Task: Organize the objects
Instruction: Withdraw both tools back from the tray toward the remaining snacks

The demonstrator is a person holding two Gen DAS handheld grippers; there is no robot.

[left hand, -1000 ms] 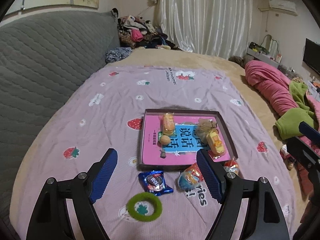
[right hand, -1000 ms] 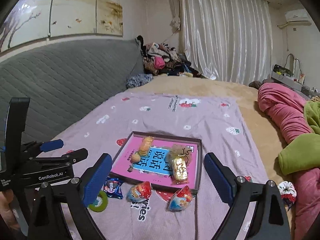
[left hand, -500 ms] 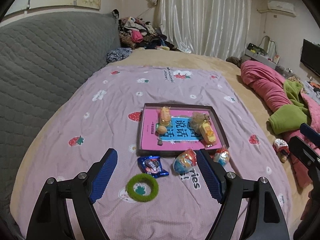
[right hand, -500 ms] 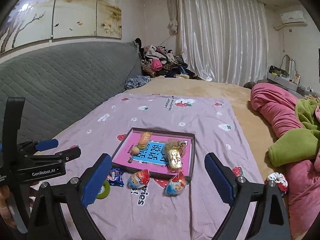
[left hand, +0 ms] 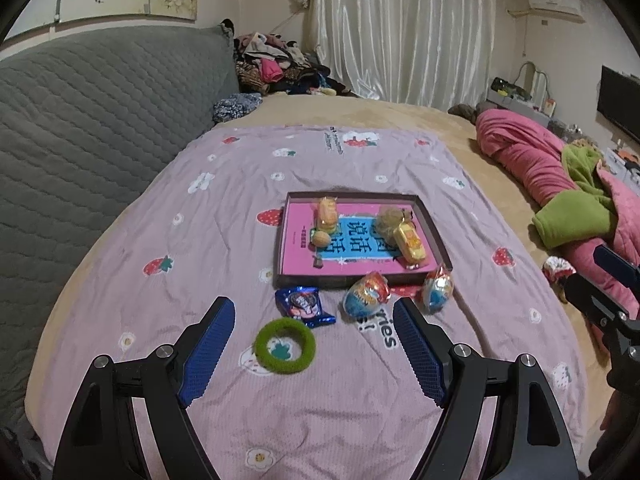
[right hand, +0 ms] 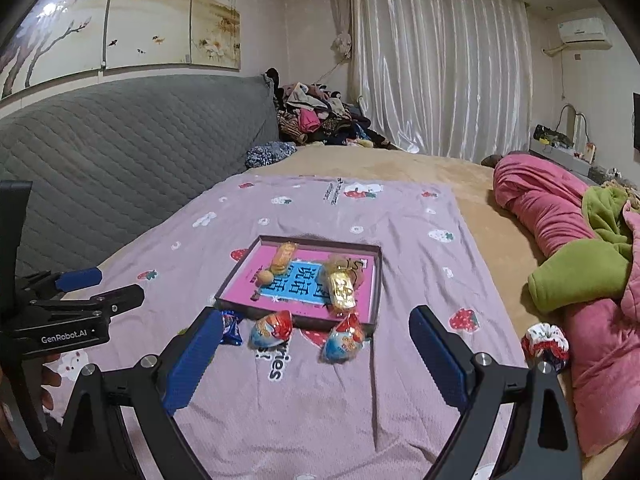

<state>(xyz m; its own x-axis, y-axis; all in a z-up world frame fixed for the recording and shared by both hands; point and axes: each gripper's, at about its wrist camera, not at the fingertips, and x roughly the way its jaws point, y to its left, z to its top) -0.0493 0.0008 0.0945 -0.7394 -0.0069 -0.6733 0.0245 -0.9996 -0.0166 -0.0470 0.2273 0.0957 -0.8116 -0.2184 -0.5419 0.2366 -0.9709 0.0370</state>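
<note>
A shallow dark tray (left hand: 434, 241) (right hand: 236, 282) with a pink and blue base lies on the purple bedsheet and holds several wrapped snacks, among them a gold packet (left hand: 410, 242) (right hand: 341, 289). In front of it lie a blue cookie packet (left hand: 303, 305) (right hand: 231, 327), two egg-shaped snack packs (left hand: 366, 293) (left hand: 438, 288) (right hand: 272, 328) (right hand: 343, 341) and a green hair ring (left hand: 285, 345). My left gripper (left hand: 313, 344) is open and empty above the ring. My right gripper (right hand: 316, 354) is open and empty, held back from the snack packs.
A grey quilted headboard (left hand: 80, 128) runs along the left. Pink and green bedding (left hand: 560, 192) (right hand: 580, 264) is piled on the right, with a red and white scrunchie (right hand: 546, 342) beside it. A clothes heap (right hand: 316, 116) lies at the back. The left gripper's body shows in the right wrist view (right hand: 68, 320).
Both grippers have pulled back from the tray, which looks smaller and farther away. Both stay open and empty. Nothing on the bed has moved.
</note>
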